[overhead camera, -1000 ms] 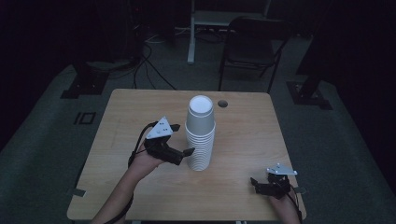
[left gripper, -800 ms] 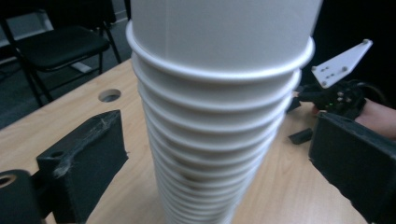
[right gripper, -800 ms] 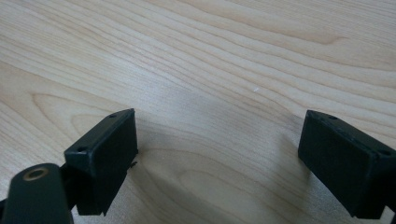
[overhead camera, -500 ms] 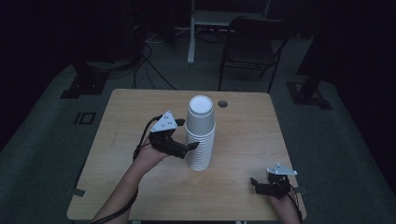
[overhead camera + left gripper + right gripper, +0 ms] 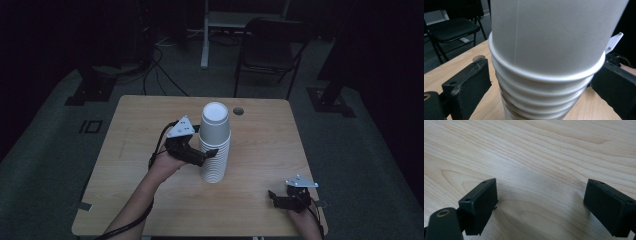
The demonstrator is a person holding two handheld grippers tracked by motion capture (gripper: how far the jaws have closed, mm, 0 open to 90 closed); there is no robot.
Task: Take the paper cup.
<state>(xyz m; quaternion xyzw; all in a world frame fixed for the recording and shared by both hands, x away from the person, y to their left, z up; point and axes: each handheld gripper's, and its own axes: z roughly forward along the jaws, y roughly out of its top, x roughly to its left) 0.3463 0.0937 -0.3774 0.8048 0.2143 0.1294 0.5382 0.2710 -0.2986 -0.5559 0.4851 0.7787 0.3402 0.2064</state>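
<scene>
A tall stack of white paper cups [image 5: 215, 145] stands upside down near the middle of the wooden table [image 5: 130, 130]. My left gripper [image 5: 212, 154] reaches the stack from the left, open, one jaw on each side of it about halfway up. In the left gripper view the cup rims [image 5: 546, 75] sit between the two black jaws, very close to both; I cannot tell whether they touch. My right gripper [image 5: 275, 198] rests low at the table's front right corner, open, with bare wood between its jaws [image 5: 541, 202].
A round cable hole [image 5: 238, 110] lies in the table just behind the stack. A black chair [image 5: 272, 55] and a white table leg [image 5: 204, 35] stand on the dark floor beyond the far edge. Cables trail across the floor at the back left.
My left gripper has moved right and forward, so its jaws now straddle the cup stack. The right gripper has stayed still.
</scene>
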